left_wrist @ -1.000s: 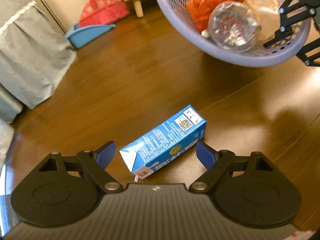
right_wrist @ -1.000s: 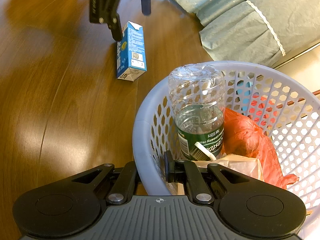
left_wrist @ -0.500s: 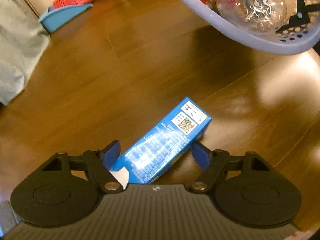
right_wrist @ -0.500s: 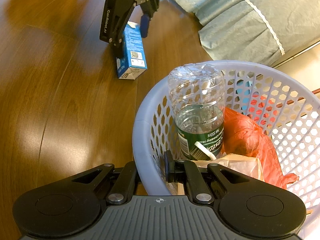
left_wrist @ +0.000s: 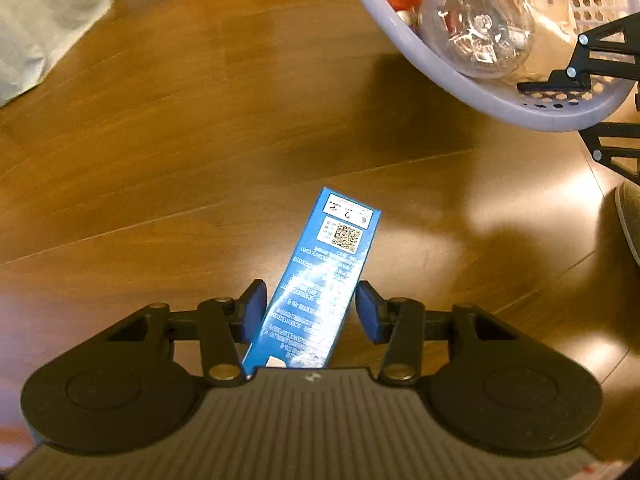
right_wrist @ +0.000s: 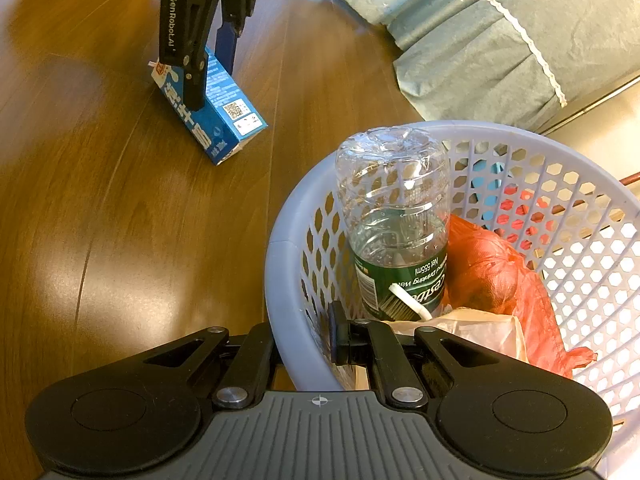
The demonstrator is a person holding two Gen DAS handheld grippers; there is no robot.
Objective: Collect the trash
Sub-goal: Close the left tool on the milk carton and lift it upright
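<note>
the carton (left_wrist: 320,284) is bright blue with white print, a black-and-white square code and a white end panel. the left gripper (left_wrist: 310,306) is black with dark blue pads (left_wrist: 253,300). the floor (left_wrist: 160,140) is glossy brown wood. the basket (right_wrist: 288,280) at right is pale lavender, pierced in a hexagon pattern; inside are a clear bottle (right_wrist: 394,216) with a green label and an orange-red net bag (right_wrist: 500,280). the cloth (right_wrist: 500,40) at far right is grey-green with a white scalloped trim.

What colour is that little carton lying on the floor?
The carton is bright blue with white print and labels, clearest in the left wrist view.
</note>
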